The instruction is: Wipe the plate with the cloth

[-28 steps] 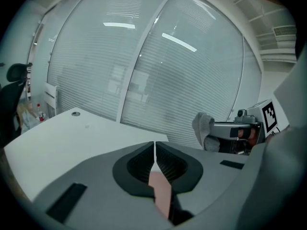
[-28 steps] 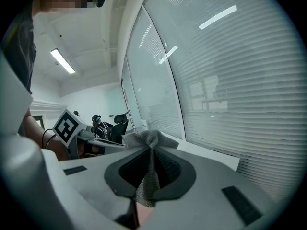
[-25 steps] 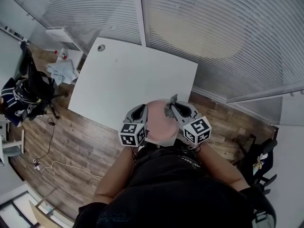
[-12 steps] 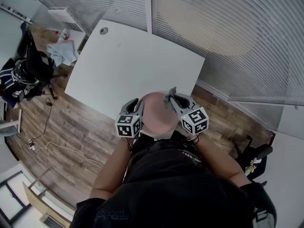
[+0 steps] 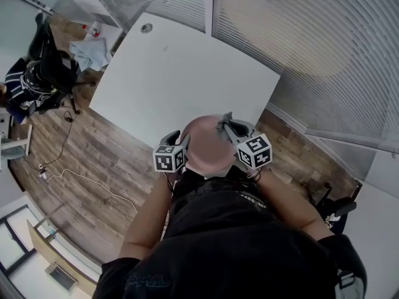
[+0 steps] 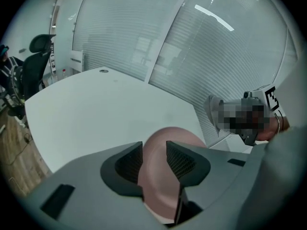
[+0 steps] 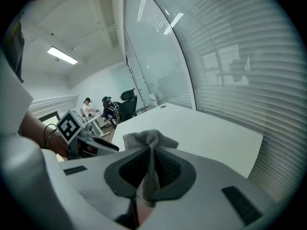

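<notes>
The person stands at the near edge of a white rectangular table [image 5: 187, 67] and holds both tools close in front of the body. Between them is the round pink plate [image 5: 206, 145], which overlaps the table's near edge in the head view. Whether it rests on the tabletop cannot be told from these views. The left gripper [image 6: 154, 150] has just been opening its jaws. They now stand wide apart with the plate's rim between them, and the ribbed pads on either side are not seen to press on it. The plate's upper curve rises past the jaw tips against the table behind. The right gripper [image 7: 152, 150] has its jaws closed on a grey knitted cloth [image 7: 149, 139]. The cloth is pinched into a narrow vertical fold between the pads, and a crumpled tuft sticks out above the jaw tips. In the head view that tuft lies at the plate's upper right rim, just beside it. Each gripper's marker cube faces upward, one on either side of the plate. Slatted window blinds [image 5: 312, 30] line the far side of the table, and a wood-plank floor [image 5: 93, 167] shows to the left.
</notes>
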{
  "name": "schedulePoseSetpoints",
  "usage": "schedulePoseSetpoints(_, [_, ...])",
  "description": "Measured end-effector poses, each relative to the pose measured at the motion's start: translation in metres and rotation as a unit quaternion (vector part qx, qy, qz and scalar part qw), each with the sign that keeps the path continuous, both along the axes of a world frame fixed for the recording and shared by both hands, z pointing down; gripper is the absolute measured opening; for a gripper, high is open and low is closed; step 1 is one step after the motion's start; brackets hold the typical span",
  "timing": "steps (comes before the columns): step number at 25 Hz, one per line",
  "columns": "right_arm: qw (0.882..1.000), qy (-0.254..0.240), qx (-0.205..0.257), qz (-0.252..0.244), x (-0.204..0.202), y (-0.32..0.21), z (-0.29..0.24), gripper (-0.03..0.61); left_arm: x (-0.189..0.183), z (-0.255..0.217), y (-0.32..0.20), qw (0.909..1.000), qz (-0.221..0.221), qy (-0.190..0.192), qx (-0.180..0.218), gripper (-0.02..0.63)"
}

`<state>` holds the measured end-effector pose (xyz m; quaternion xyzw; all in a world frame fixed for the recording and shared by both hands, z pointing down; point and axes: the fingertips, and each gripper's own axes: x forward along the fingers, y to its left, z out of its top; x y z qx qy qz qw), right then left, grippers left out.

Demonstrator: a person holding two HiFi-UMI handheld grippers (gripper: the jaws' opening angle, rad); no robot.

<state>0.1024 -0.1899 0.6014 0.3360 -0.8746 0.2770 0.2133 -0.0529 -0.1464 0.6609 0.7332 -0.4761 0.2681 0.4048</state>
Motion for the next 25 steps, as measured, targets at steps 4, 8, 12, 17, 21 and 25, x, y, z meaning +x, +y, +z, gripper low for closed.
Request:
schedulePoseSetpoints(4, [1.0, 0.012, -0.012, -0.02, -0.004, 0.002, 0.012, 0.039, -0.006, 0.014, 0.011, 0.9996, -0.012, -0.01, -0.023, 0.156])
schedulePoseSetpoints(8, [0.999, 0.022, -0.024, -0.037, -0.012, 0.007, 0.022, 0.04, -0.01, 0.028, 0.024, 0.9985, -0.019, -0.008, -0.051, 0.156])
schedulePoseSetpoints(12, [0.998, 0.035, -0.035, -0.049, -0.015, 0.012, 0.035, 0.039, -0.016, 0.039, 0.036, 0.9972, -0.031, -0.009, -0.068, 0.158])
schedulePoseSetpoints(17, [0.996, 0.051, -0.049, -0.057, -0.02, 0.014, 0.048, 0.038, -0.025, 0.048, 0.045, 0.9955, -0.04, -0.014, -0.085, 0.156])
schedulePoseSetpoints(21, [0.994, 0.066, -0.058, -0.066, -0.028, 0.016, 0.059, 0.038, -0.029, 0.054, 0.047, 0.9944, -0.045, -0.014, -0.095, 0.151])
schedulePoseSetpoints(25, [0.99, 0.097, -0.076, -0.068, -0.031, 0.021, 0.077, 0.04, -0.03, 0.058, 0.049, 0.9936, -0.05, -0.012, -0.1, 0.126])
